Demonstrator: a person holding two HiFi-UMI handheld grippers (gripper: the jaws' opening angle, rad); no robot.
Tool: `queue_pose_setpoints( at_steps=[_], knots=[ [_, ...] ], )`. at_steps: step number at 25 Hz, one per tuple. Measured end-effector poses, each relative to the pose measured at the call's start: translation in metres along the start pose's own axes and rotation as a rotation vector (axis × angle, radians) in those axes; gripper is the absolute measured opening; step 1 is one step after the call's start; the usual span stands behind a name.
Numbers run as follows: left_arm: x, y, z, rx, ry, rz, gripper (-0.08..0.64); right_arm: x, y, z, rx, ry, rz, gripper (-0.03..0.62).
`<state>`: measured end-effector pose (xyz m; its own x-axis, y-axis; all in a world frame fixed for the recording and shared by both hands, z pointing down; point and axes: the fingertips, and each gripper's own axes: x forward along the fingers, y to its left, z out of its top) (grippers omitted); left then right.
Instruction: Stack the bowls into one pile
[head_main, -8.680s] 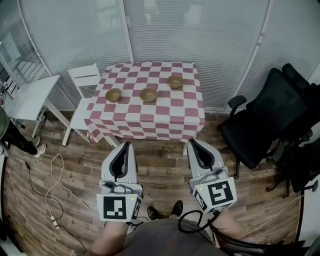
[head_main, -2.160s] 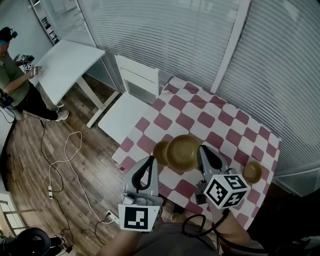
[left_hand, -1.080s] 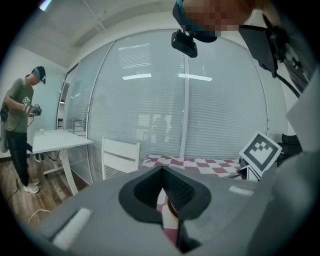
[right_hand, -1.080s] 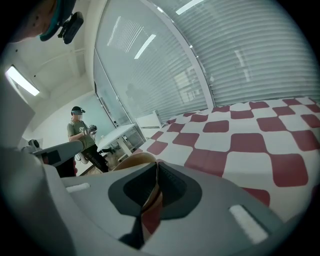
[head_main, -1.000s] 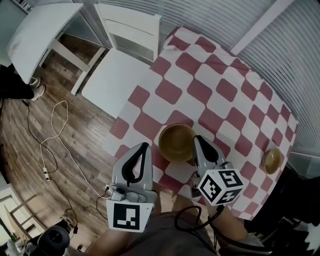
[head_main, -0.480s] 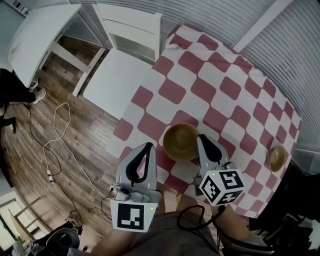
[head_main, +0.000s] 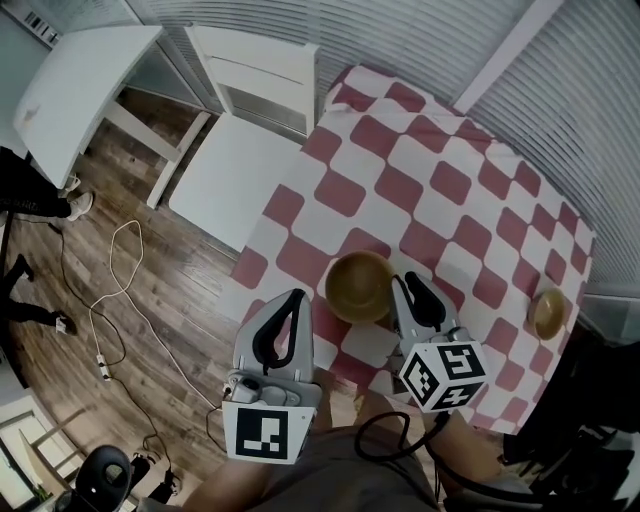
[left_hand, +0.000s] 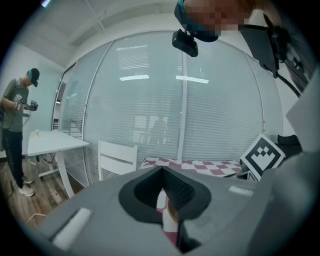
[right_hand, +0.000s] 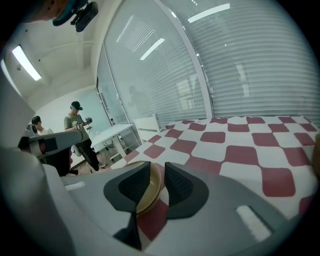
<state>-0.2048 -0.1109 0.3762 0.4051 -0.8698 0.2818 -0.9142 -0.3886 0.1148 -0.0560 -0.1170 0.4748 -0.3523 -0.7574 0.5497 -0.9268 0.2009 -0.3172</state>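
Two brown bowls sit nested in a pile (head_main: 360, 286) on the red-and-white checked tablecloth (head_main: 440, 180), near its front edge. My right gripper (head_main: 400, 285) is at the pile's right side. Its jaws have just been opening and now straddle the top bowl's rim (right_hand: 149, 195) without pressing on it, so the right gripper (right_hand: 157, 167) stands open. My left gripper (head_main: 293, 297) hangs shut and empty just left of the pile, off the table's edge. In the left gripper view the gripper (left_hand: 161, 170) shows only a sliver of bowl (left_hand: 171, 211). A third brown bowl (head_main: 548, 312) stands alone at the far right.
A white chair (head_main: 250, 150) stands against the table's left side, with a white desk (head_main: 80, 90) beyond it. A cable (head_main: 110, 300) trails over the wooden floor. People stand by the desk (right_hand: 75, 125). Glass walls with blinds close off the back.
Two seconds ago the right gripper held a bowl in the air; it now rests in the bowl near the table's front edge. Over the last second both grippers have scarcely moved.
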Motion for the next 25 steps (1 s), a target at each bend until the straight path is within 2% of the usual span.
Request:
queue_pose_setpoints(
  at_steps=[7,12,15,18,25],
  knots=[
    [-0.009,-0.027,0.043,0.032,-0.074,-0.048,0.000,-0.040,-0.001,0.039,0.006,-0.096,-0.026,0.104],
    [-0.004,-0.056,0.086,0.084,-0.200,-0.132,0.000,-0.079,-0.010,0.090,-0.023,-0.257,-0.085,0.092],
    [-0.003,-0.076,0.110,0.105,-0.244,-0.178,0.000,-0.109,-0.016,0.112,-0.019,-0.337,-0.131,0.073],
    [-0.001,-0.100,0.128,0.126,-0.281,-0.253,0.000,-0.141,-0.026,0.125,-0.016,-0.397,-0.198,0.026],
    [0.006,-0.177,0.132,0.138,-0.289,-0.481,0.000,-0.218,-0.078,0.117,0.034,-0.470,-0.417,0.026]
  ],
)
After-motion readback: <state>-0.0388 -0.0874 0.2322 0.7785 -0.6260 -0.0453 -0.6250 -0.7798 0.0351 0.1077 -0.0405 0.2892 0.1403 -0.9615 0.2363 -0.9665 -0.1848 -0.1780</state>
